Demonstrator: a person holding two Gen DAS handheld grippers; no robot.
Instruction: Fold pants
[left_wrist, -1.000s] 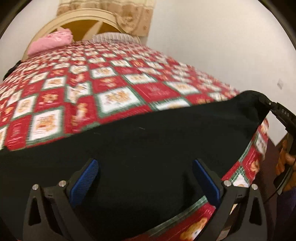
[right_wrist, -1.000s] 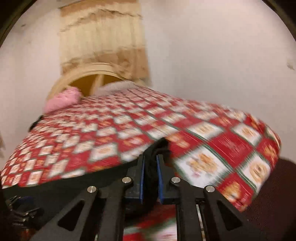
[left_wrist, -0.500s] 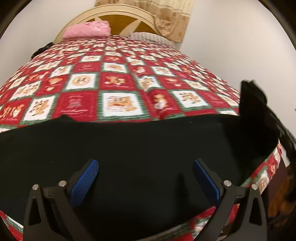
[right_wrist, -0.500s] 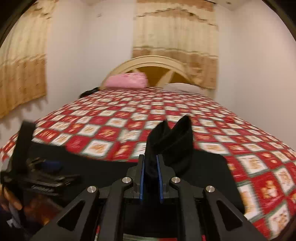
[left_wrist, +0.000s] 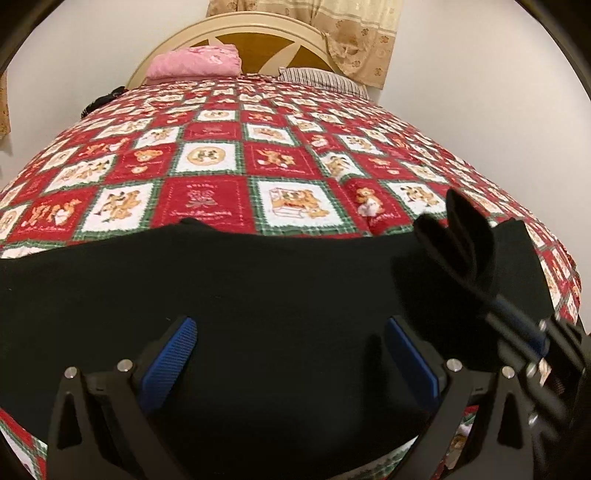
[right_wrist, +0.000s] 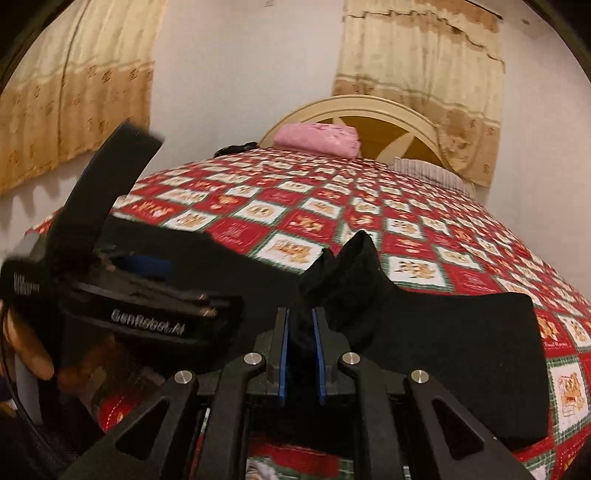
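I have the black pants (left_wrist: 258, 295) spread across the near end of the bed, over the red teddy-bear quilt (left_wrist: 280, 162), their far edge straight and their near edge hanging at the mattress edge. My right gripper (right_wrist: 301, 347) is pinched nearly closed on a raised fold of them, while my left gripper (left_wrist: 291, 365) hovers wide apart over the cloth, holding nothing. Beyond the pants the quilt runs bare up to the pink pillow (left_wrist: 194, 61).
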